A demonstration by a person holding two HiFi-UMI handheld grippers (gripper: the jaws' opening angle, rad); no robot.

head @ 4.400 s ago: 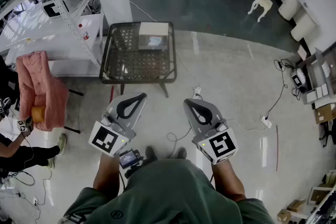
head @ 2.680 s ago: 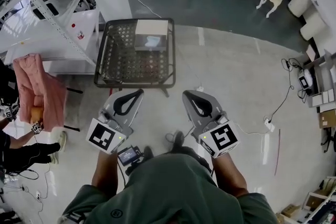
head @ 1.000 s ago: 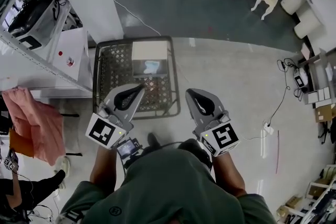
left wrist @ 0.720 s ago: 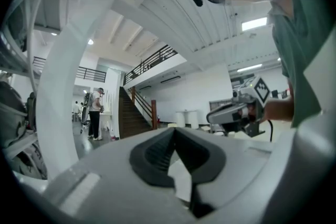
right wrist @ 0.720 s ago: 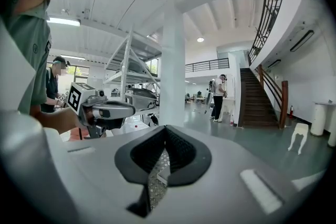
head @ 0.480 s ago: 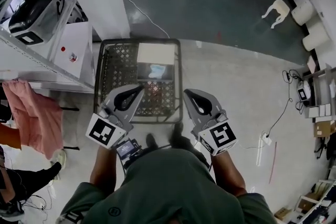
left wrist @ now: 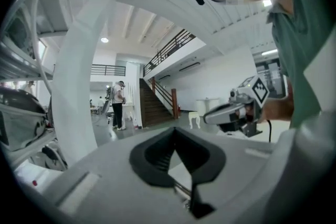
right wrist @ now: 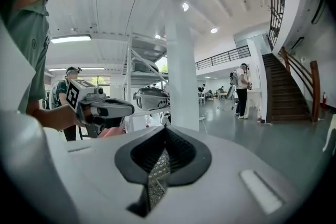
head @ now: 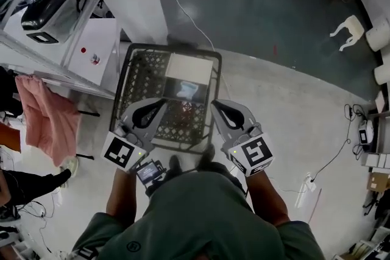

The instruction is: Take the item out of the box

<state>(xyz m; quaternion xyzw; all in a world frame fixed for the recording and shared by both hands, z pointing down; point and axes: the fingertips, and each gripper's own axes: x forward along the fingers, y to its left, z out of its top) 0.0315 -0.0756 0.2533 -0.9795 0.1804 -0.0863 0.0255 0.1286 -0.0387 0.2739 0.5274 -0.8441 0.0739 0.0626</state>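
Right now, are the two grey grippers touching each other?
Apart. The head view shows the left gripper and the right gripper side by side, with a strip of the mesh table showing plainly in the gap between them.

The worktop [head: 143, 76] is a dark metal lattice, and the box [head: 189, 67] on it looks like pale matt cardboard. The floor [head: 286, 106] is smooth and glossy; the pink cloth [head: 46, 115] looks soft and matt.
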